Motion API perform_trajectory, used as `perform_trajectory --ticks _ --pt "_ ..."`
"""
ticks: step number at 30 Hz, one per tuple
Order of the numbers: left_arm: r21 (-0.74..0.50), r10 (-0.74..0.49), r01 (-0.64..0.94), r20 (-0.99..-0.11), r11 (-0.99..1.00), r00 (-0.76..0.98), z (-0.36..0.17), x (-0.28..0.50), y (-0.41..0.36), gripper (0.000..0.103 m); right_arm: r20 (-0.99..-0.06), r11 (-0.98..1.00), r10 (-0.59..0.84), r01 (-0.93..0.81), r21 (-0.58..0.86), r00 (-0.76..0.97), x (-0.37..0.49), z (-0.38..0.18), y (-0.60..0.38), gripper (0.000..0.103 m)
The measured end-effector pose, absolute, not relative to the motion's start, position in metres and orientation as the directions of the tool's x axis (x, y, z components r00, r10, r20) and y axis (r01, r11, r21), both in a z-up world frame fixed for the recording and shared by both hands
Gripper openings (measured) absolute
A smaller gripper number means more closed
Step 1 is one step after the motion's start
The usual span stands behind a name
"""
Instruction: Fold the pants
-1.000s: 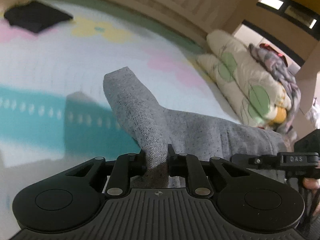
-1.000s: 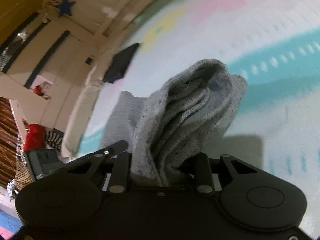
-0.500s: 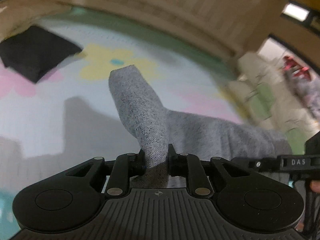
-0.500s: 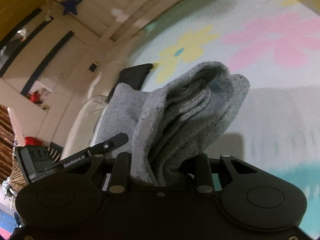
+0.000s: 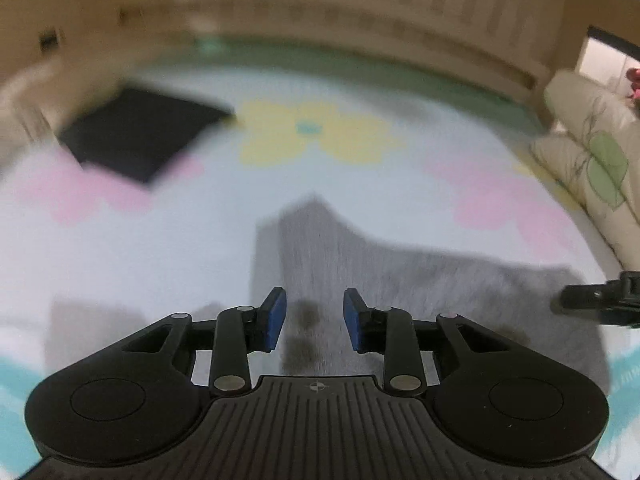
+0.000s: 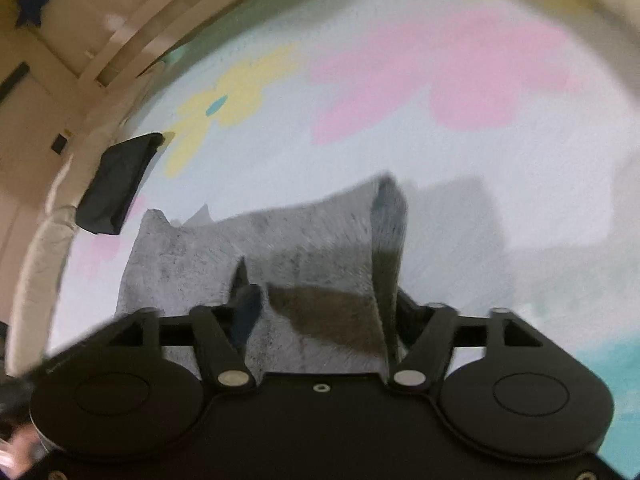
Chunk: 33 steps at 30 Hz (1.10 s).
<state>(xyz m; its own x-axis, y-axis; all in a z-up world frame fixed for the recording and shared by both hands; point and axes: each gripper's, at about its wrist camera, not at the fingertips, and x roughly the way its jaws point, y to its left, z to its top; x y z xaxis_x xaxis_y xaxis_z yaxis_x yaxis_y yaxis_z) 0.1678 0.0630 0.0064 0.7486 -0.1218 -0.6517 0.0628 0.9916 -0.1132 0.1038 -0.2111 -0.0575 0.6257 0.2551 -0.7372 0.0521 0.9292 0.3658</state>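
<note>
Grey pants (image 5: 400, 280) lie on the flowered bedspread (image 5: 200, 240) at lower centre of both views, beneath the left gripper (image 5: 314, 318), jaws opening and clear of the cloth, and the right gripper (image 6: 320, 312), jaws opening wide, a fold standing loose between them.

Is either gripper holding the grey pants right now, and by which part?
Neither. Both grippers' jaws are opening; the grey pants lie between the left gripper and right gripper fingers, released.
</note>
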Motion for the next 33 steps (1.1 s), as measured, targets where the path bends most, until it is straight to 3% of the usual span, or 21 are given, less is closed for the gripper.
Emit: perform_trajectory --ticks 3,7,11,19,26,28,30,33 --pt "-0.059 -0.049 0.018 -0.596 0.998 0.801 0.040 0.140 0.055 0.031 -0.704 0.969 0.135 0.056 0.241 0.697 0.081 -0.020 -0.200 0.100" --pt "-0.005 0.021 -0.029 -0.546 1.000 0.838 0.070 0.091 0.047 0.031 -0.619 0.992 0.031 0.052 0.116 0.785 0.036 0.023 -0.183 0.102" --pt "-0.001 0.100 -0.118 -0.522 0.993 0.847 0.077 0.048 0.040 0.032 -0.577 0.993 -0.026 0.089 0.081 0.816 0.000 0.048 -0.170 0.102" --pt "-0.012 0.015 -0.029 -0.624 0.999 0.781 0.065 0.018 0.021 0.032 -0.622 0.995 -0.038 0.084 0.045 0.782 -0.064 0.034 -0.152 0.102" --pt "-0.012 0.013 -0.027 -0.656 1.000 0.754 0.046 0.017 0.017 0.032 -0.661 0.989 0.049 0.058 0.138 0.749 -0.077 0.012 -0.162 0.102" --pt "-0.046 -0.001 -0.040 -0.668 0.998 0.744 0.045 0.021 0.020 0.032 -0.662 0.987 0.079 0.034 0.156 0.745 -0.067 0.012 -0.166 0.099" --pt "-0.064 -0.008 -0.048 -0.674 0.997 0.739 0.044 0.020 0.021 0.032 -0.651 0.987 0.103 0.005 0.162 0.752 -0.048 0.015 -0.169 0.078" --pt "-0.063 -0.005 -0.052 -0.680 0.997 0.733 0.042 0.020 0.021 0.032 -0.637 0.990 0.102 -0.018 0.137 0.764 -0.011 0.015 -0.170 0.067"
